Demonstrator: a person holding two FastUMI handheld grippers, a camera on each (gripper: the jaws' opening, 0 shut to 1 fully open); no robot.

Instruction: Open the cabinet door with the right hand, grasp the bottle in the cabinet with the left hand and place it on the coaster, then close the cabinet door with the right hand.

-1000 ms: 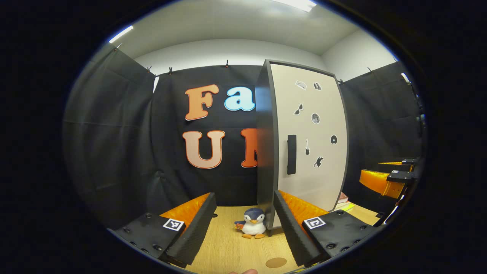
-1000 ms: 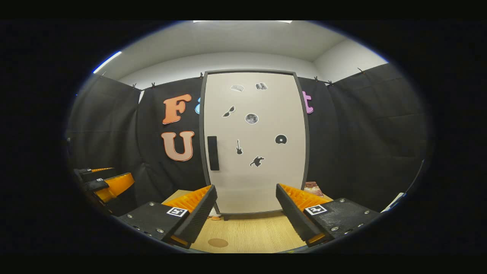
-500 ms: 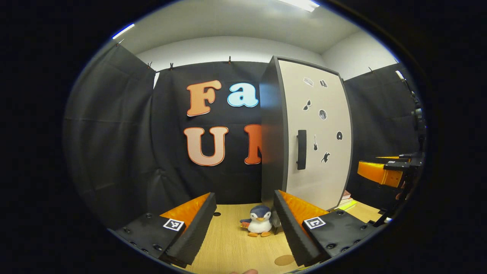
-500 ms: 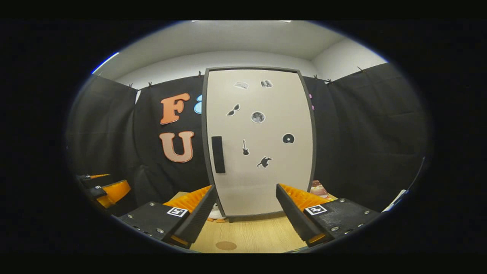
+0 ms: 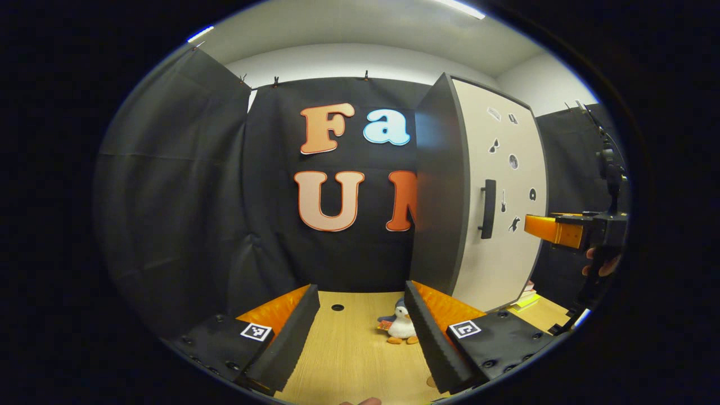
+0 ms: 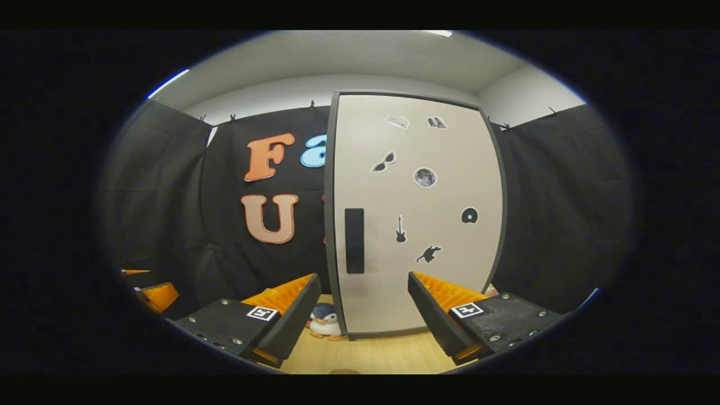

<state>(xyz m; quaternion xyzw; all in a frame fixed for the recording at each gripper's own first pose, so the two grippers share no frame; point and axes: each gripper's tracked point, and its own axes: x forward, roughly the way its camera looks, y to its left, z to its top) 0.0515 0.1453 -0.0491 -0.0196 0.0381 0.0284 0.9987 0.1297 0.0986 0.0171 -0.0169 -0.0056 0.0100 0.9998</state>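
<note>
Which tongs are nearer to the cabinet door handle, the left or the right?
Right. The right tongs face the handle head-on, just below it; the left tongs sit off to the cabinet's side, by the penguin toy.

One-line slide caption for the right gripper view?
Open right gripper faces the closed beige cabinet door and its black vertical handle.

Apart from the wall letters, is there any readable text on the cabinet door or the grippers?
Pale cabinet door: none; its stickers are pictures, the top two too small to tell.
Square black-and-white marker on the right gripper: a pattern, no words.
Stack of books beside the cabinet: too blurred to read.
</note>
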